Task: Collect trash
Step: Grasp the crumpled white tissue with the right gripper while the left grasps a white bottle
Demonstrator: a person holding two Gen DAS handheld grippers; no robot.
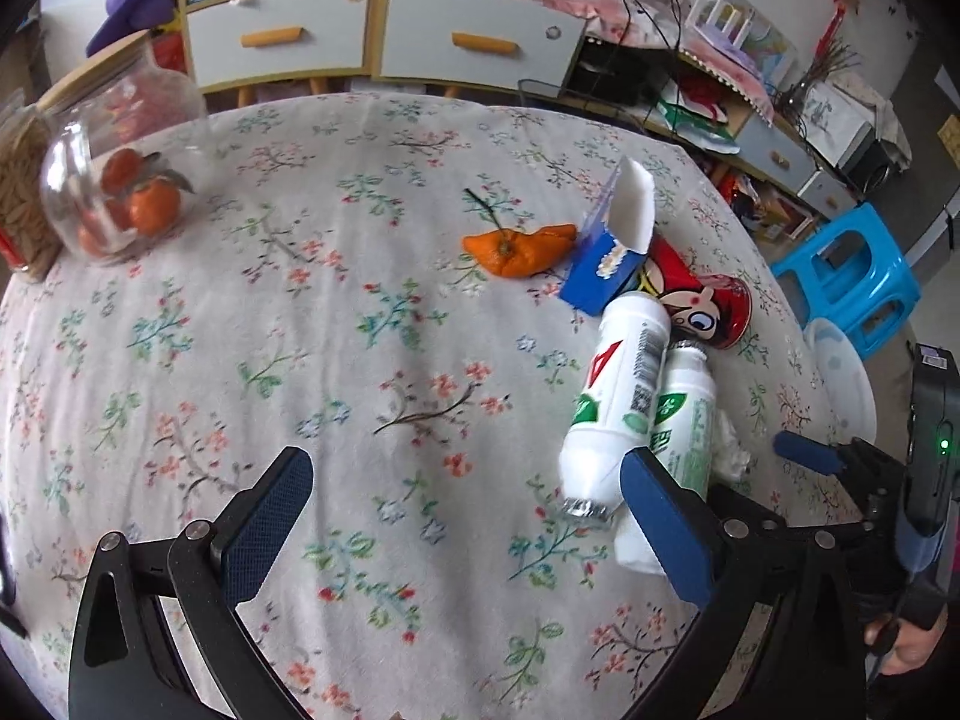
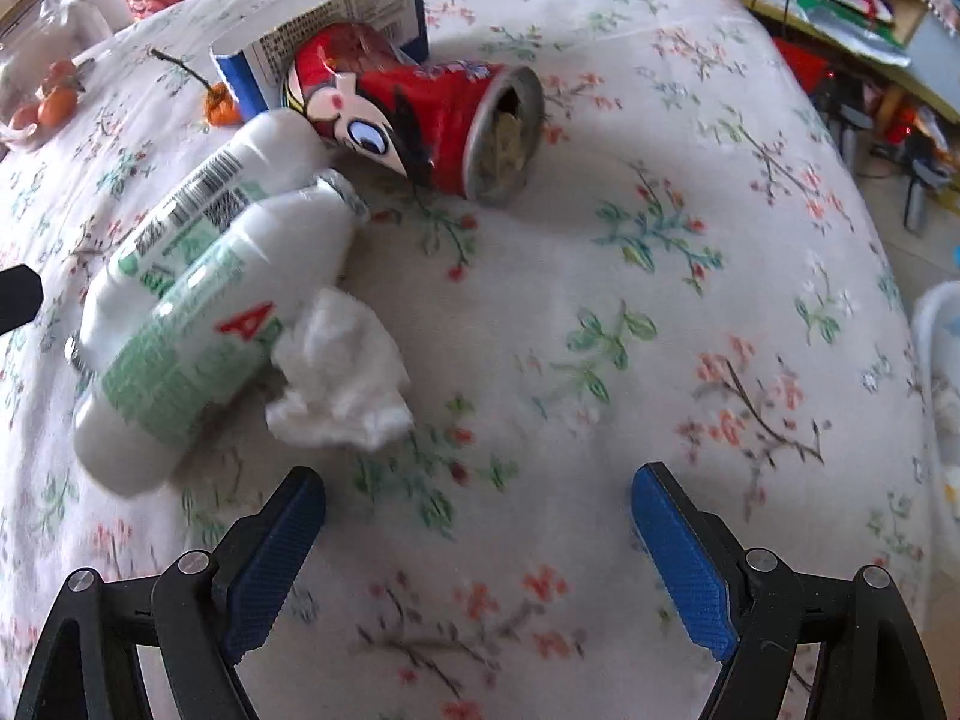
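Trash lies on the floral tablecloth (image 1: 372, 360): two white bottles (image 1: 624, 396) (image 2: 198, 324) side by side, a crumpled tissue (image 2: 342, 372) against them, a red cartoon can (image 1: 702, 300) (image 2: 420, 120) on its side, an open blue box (image 1: 606, 252) (image 2: 336, 24), and orange peel (image 1: 516, 249) (image 2: 222, 108). My left gripper (image 1: 468, 480) is open and empty, left of the bottles. My right gripper (image 2: 480, 510) is open and empty, just in front of the tissue; it also shows in the left wrist view (image 1: 804, 456).
A glass jar of oranges (image 1: 126, 180) lies at the table's far left. A white bin (image 1: 840, 384) (image 2: 936, 360) sits off the table's right edge, beside a blue stool (image 1: 852, 276). A drawer cabinet (image 1: 384, 30) and cluttered shelves stand behind.
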